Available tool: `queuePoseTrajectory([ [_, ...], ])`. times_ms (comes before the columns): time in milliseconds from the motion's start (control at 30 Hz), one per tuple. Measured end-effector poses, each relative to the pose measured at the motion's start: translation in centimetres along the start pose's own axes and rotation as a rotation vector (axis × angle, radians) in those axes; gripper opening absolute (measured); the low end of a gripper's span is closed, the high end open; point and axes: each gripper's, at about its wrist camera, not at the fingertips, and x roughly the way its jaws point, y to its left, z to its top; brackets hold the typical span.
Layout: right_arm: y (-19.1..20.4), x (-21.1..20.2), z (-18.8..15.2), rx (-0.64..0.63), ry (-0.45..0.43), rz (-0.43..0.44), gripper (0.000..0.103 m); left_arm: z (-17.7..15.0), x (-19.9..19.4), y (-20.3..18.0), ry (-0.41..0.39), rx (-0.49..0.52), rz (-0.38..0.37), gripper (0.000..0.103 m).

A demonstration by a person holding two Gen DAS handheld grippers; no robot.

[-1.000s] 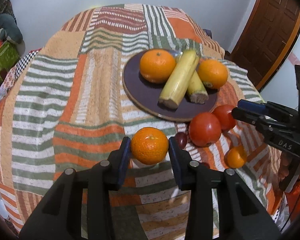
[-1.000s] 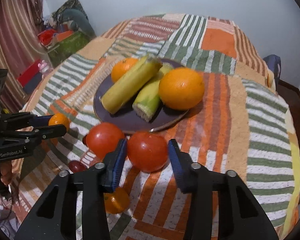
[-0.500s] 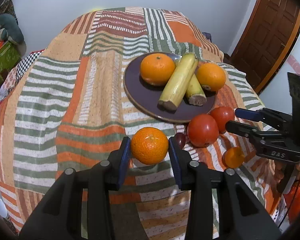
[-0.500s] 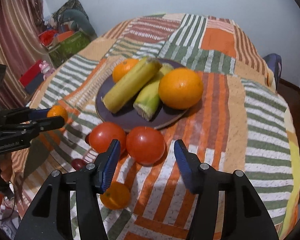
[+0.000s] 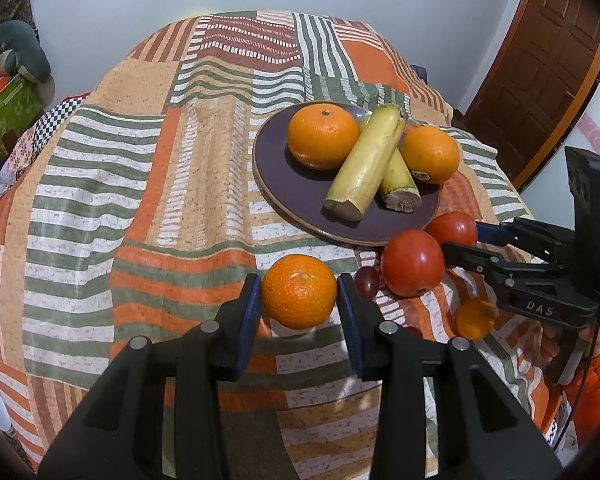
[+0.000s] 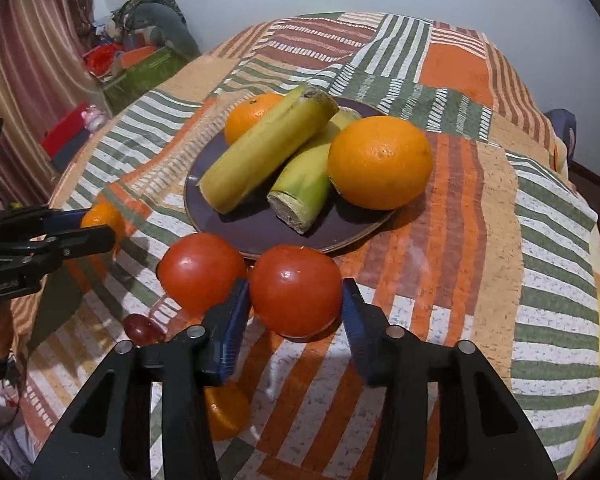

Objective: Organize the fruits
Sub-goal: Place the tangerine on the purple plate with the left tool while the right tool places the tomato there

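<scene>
My left gripper point(image 5: 299, 304) is shut on a small orange point(image 5: 299, 291) and holds it just above the striped cloth, in front of the dark plate point(image 5: 296, 184). The plate carries two oranges and two banana pieces point(image 5: 364, 164). My right gripper point(image 6: 294, 308) is open, its blue pads on either side of a red tomato point(image 6: 296, 290) without squeezing it. A second tomato point(image 6: 200, 268) lies to its left. In the right wrist view the held orange point(image 6: 100, 216) shows at far left.
A dark grape point(image 5: 367, 282) and a small orange fruit point(image 5: 475, 318) lie near the tomatoes. The patchwork cloth point(image 5: 140, 200) drapes over a round table. Boxes and clutter point(image 6: 140, 64) stand at the left, a wooden door point(image 5: 540, 80) at the right.
The right gripper opened around the tomato, then narrowed a little. The left gripper rose slightly with the orange and drew back from the plate.
</scene>
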Motion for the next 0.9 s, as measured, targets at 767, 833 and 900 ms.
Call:
queuePoseTrajectory([
  [767, -0.2, -3.1, 8.1, -0.025, -0.221, -0.054, 0.041, 8.3, 2.3, -0.8, -0.077, 0.030, 0.015, 0.038],
  [833, -0.2, -2.8, 8.6, -0.031, -0.226, -0.060, 0.041, 8.5, 3.3, -0.5, -0.062, 0.019, 0.010, 0.038],
  [900, -0.5, -2.0, 9.4, -0.029, -0.225, -0.073, 0.041, 8.7, 4.1, -0.2, -0.049, 0.010, 0.008, 0.038],
])
